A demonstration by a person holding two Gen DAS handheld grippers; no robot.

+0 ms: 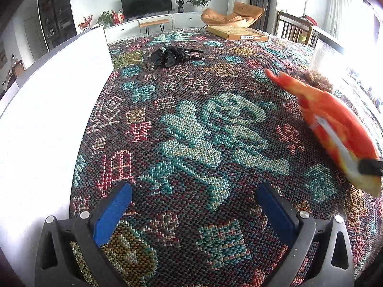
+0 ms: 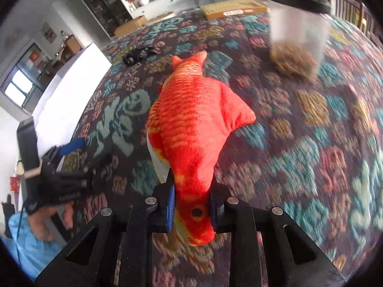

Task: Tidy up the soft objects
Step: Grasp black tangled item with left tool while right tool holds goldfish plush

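Note:
An orange plush fish (image 2: pixel 191 129) hangs above the patterned woven cloth (image 2: pixel 299 143), its head pinched between the blue pads of my right gripper (image 2: pixel 192 209), which is shut on it. In the left wrist view the same plush fish (image 1: pixel 335 124) shows blurred at the right edge, off the cloth. My left gripper (image 1: pixel 194 205) stands open over the cloth (image 1: pixel 191 131), nothing between its blue fingers (image 1: pixel 112 212). From the right wrist view, that left gripper (image 2: pixel 69 148) is at the far left, held by a hand. A black soft object (image 1: pixel 172 55) lies farther back on the cloth.
A white box (image 1: pixel 47 110) runs along the left side of the cloth. A clear container (image 2: pixel 296 35) with a dark lid and brown contents stands at the back right. A flat cardboard box (image 1: pixel 237 33) lies at the far edge. Beyond are a TV stand and an armchair.

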